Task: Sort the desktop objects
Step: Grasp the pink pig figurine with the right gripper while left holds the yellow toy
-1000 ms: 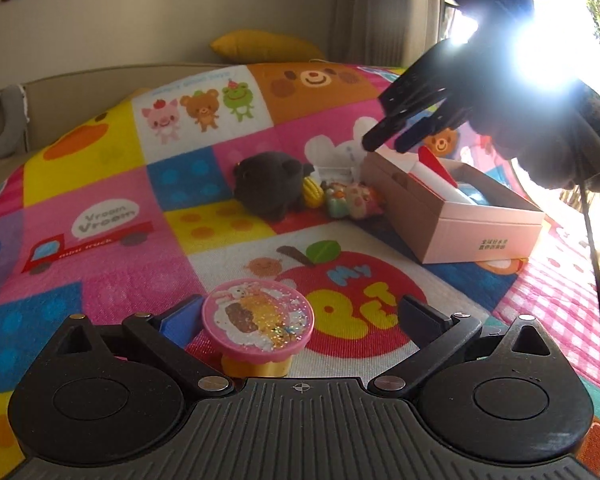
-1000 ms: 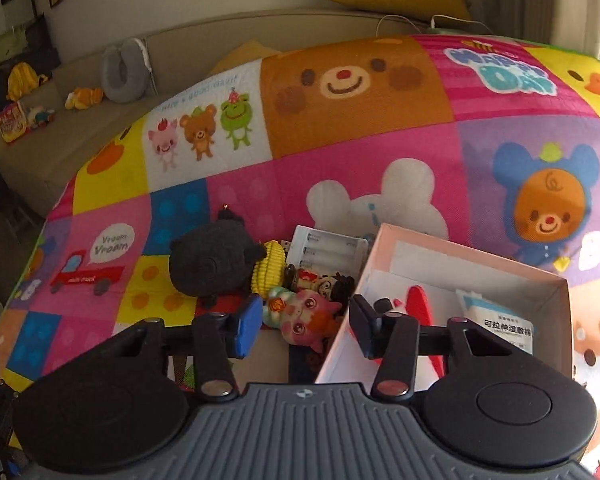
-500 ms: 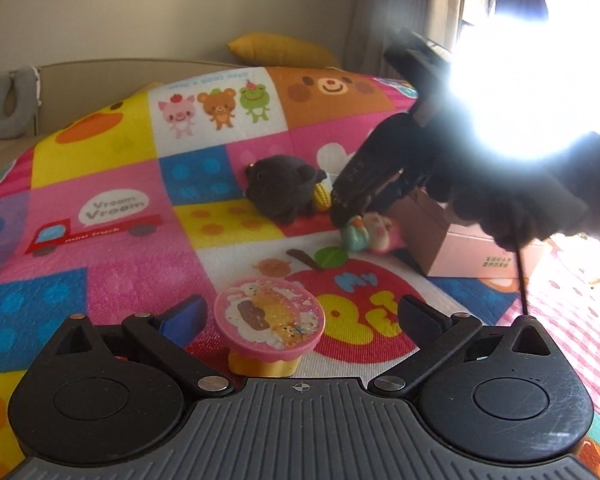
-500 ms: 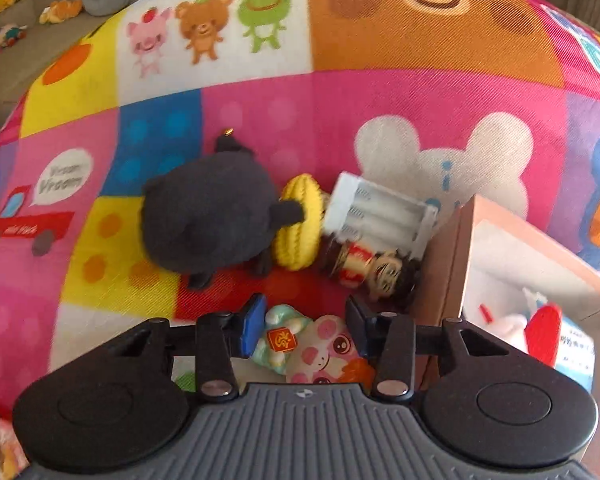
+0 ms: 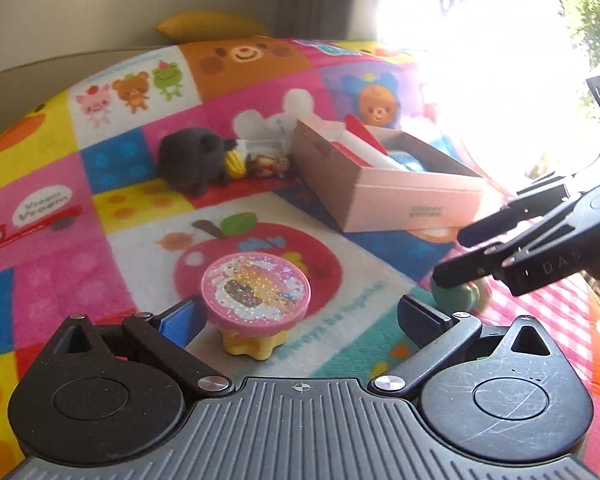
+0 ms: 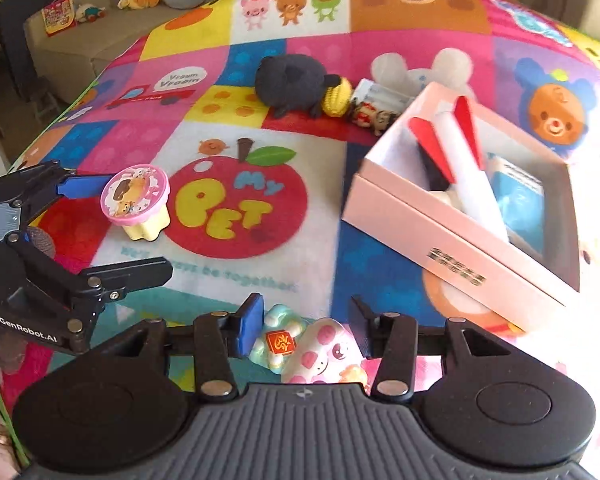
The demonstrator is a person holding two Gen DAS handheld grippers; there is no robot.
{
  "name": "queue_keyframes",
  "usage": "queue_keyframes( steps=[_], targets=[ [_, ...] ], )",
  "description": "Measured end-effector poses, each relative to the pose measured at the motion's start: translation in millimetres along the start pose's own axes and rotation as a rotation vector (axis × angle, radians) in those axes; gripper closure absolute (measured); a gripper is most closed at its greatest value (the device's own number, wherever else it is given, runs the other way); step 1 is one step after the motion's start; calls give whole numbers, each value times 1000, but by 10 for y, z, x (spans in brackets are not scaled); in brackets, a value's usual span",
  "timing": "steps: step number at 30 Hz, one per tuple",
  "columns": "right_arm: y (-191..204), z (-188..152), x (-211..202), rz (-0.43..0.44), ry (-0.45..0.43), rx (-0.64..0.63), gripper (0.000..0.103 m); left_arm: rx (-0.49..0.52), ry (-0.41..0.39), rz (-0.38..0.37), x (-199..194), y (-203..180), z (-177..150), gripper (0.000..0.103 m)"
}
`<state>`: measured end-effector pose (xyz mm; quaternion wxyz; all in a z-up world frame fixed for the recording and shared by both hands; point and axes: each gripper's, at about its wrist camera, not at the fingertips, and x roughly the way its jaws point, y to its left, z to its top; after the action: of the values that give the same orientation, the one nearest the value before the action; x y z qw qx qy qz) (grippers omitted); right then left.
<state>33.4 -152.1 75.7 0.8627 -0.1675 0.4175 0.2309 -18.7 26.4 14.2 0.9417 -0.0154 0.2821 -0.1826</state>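
The patchwork mat (image 6: 236, 200) covers the whole surface, so what lies under it cannot be told. Its middle, around the red apple print (image 6: 236, 204), is bare and gives open room; the left edge drops away toward a beige sofa (image 6: 80, 44), and the right side washes out in window glare in both views.

The pink box (image 6: 452, 240) sits toward the right edge of the mat, open on top. It holds a white tube with red flaps (image 6: 468, 160) and a blue packet (image 6: 520, 208); what else lies under them is hard to make out.

Behind the apple print, toward the far edge, a dark plush animal (image 6: 292, 80) lies touching a yellow knitted corn (image 6: 336, 98), with a small figurine (image 6: 370, 116) and a clear plastic case (image 6: 384, 94) just beside it, partly hidden by the box wall.

The left tongs (image 5: 300, 312) stand wide apart around a pink-lidded cup (image 5: 256, 296) with a yellow base and a glittery cartoon lid. The blue pad looks close to the lid; contact cannot be told.

The right tongs (image 6: 304, 330) are opening near the near edge of the mat. Between them lies a pig figurine (image 6: 324, 354), pink-spotted with a mint-green part and a red tag, its lower half cut off by the tongs' body. The pads stand clear of it.
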Motion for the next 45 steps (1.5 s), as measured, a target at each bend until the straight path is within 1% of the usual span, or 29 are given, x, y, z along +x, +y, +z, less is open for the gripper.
queue_keyframes(
  steps=[1,3,5,7,10,13,15,17,20,24,28,32,36,39,41,43,45],
  targets=[
    [-56,-68,-59,-10,-23,27,43,18,13,-27,25,-72,-5,0],
    [-226,-204,-162,-8,-73,124,36,49,28,-66,57,-213,-16,0],
    [-362,-308,-223,-4,-111,206,33,68,25,-63,65,-334,-30,0],
    [-441,-427,-283,-17,-159,257,25,79,29,-47,93,-412,-47,0],
    [-396,-606,-350,-44,-210,241,16,93,41,-28,128,-483,-60,0],
    [-303,-741,-382,-46,-231,195,12,100,47,9,140,-503,-65,0],
    [-280,-824,-395,-47,-242,188,10,85,53,36,151,-486,-65,0],
    [-286,-863,-387,-19,-246,204,10,59,49,55,140,-450,-62,0],
    [-231,-933,-386,23,-233,197,4,9,44,88,121,-372,-56,0],
    [-91,-1050,-411,19,-218,127,2,-37,53,81,131,-303,-48,0],
    [-58,-1095,-357,6,-205,123,2,-37,55,78,136,-306,-50,0],
    [14,-1082,-277,14,-198,101,2,-64,71,89,152,-276,-57,0],
    [81,-1068,-156,-64,-196,65,2,-64,82,102,161,-278,-63,0],
    [78,-1052,-121,-66,-202,71,2,-60,86,106,163,-287,-64,0],
    [89,-1017,-146,-63,-239,59,8,-65,83,104,160,-282,-64,0],
    [111,-961,-131,-38,-248,29,20,-84,76,112,150,-257,-66,0],
    [143,-915,-85,-15,-243,5,21,-109,69,119,137,-216,-68,0]
  ],
)
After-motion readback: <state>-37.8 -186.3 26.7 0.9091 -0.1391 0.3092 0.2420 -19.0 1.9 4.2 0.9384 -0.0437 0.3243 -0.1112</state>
